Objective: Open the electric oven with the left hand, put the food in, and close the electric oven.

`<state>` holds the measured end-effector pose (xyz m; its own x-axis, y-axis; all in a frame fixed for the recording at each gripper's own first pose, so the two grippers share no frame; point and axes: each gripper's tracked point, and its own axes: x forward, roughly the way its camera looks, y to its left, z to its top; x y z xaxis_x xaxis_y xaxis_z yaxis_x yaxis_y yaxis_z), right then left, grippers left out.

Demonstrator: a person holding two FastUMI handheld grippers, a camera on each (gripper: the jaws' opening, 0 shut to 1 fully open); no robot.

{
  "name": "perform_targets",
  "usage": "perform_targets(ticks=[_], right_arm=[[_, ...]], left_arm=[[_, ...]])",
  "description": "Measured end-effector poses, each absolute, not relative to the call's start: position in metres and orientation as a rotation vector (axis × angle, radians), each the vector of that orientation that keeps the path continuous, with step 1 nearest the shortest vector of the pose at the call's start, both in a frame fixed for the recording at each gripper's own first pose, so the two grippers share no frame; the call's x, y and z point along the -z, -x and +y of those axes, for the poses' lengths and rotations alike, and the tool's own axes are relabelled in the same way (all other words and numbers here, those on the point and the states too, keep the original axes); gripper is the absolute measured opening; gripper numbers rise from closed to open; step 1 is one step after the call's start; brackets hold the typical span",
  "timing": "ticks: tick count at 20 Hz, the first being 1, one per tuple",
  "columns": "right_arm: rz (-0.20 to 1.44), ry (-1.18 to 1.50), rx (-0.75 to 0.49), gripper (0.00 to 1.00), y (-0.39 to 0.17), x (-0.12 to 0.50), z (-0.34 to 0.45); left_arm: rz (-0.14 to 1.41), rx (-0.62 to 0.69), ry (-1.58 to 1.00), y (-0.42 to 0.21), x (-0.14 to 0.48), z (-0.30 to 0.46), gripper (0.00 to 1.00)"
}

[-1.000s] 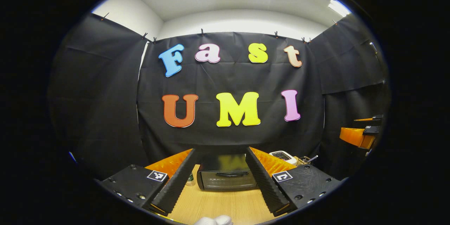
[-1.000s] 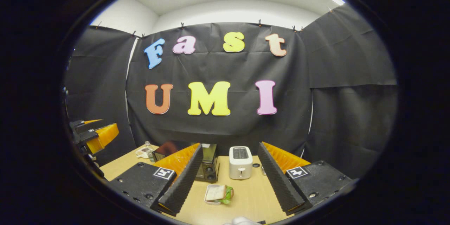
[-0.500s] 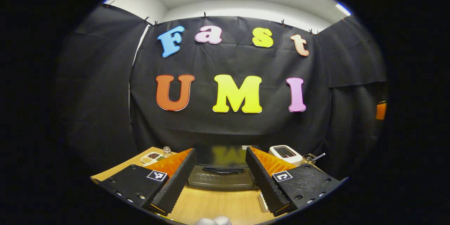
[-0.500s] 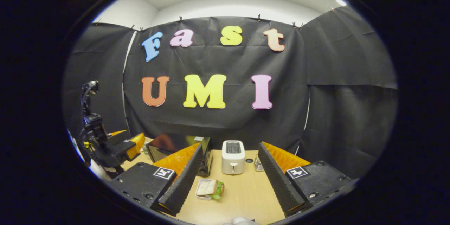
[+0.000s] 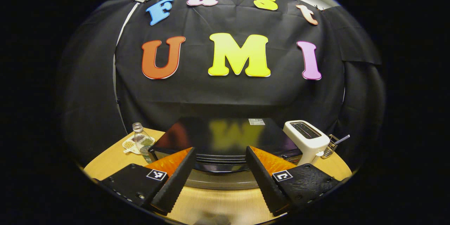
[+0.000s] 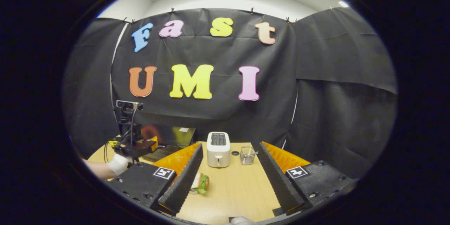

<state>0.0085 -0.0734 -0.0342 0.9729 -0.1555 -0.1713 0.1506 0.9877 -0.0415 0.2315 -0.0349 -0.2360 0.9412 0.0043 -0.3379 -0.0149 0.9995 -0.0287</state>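
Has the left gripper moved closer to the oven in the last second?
Yes. The left gripper has advanced toward the oven, which looms much larger between its fingers; the toaster beside it has grown too.

A recording booth staged as a kitchen: black cloth walls (image 6: 334, 77), a wooden tabletop (image 6: 232, 190) with toaster (image 6: 218, 149) and oven (image 5: 225, 137).

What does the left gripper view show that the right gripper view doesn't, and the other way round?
Left gripper view: a glass bottle and a small dish beside the black oven. Right gripper view: the sandwich on the wooden table, and a gloved hand at the left edge. Both: the oven, the white toaster, the wire basket and the table.
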Motion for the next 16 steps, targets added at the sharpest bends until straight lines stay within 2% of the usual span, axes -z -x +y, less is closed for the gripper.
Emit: perform_targets(ticks=[1, 4, 5, 6, 7, 8, 9, 10, 11, 13, 14, 16], right_arm=[[0.181, 0.029, 0.163, 0.91, -0.008, 0.037, -0.077], [0.200, 0.029, 0.184, 0.91, -0.004, 0.046, -0.084], [0.206, 0.024, 0.192, 0.91, -0.004, 0.049, -0.088], [0.210, 0.016, 0.195, 1.00, -0.003, 0.051, -0.089], [0.214, 0.007, 0.199, 1.00, -0.003, 0.054, -0.090], [0.219, 0.000, 0.200, 0.91, -0.003, 0.057, -0.091], [0.224, -0.005, 0.200, 1.00, -0.001, 0.060, -0.090], [0.224, -0.007, 0.199, 1.00, -0.001, 0.060, -0.090], [0.223, -0.007, 0.199, 0.91, -0.001, 0.062, -0.090], [0.227, -0.001, 0.193, 0.91, -0.001, 0.065, -0.087], [0.229, -0.001, 0.186, 1.00, -0.002, 0.066, -0.085], [0.238, -0.004, 0.176, 1.00, -0.003, 0.071, -0.081]], left_arm=[[0.365, -0.011, 0.017, -0.238, 0.246, -0.032, 0.93], [0.413, -0.013, -0.007, -0.241, 0.264, -0.034, 0.95], [0.387, -0.011, -0.018, -0.243, 0.259, -0.033, 0.86], [0.420, -0.015, -0.016, -0.238, 0.264, -0.032, 0.95], [0.391, -0.011, -0.021, -0.245, 0.262, -0.032, 0.97], [0.411, -0.011, -0.018, -0.244, 0.266, -0.032, 0.96], [0.396, -0.008, -0.017, -0.244, 0.265, -0.033, 0.96], [0.402, -0.007, -0.012, -0.242, 0.266, -0.033, 0.98], [0.395, -0.005, -0.011, -0.240, 0.266, -0.034, 0.98], [0.390, -0.002, -0.008, -0.230, 0.267, -0.035, 0.97], [0.387, 0.000, -0.007, -0.224, 0.267, -0.034, 0.98], [0.386, 0.001, 0.005, -0.214, 0.268, -0.034, 0.97]])
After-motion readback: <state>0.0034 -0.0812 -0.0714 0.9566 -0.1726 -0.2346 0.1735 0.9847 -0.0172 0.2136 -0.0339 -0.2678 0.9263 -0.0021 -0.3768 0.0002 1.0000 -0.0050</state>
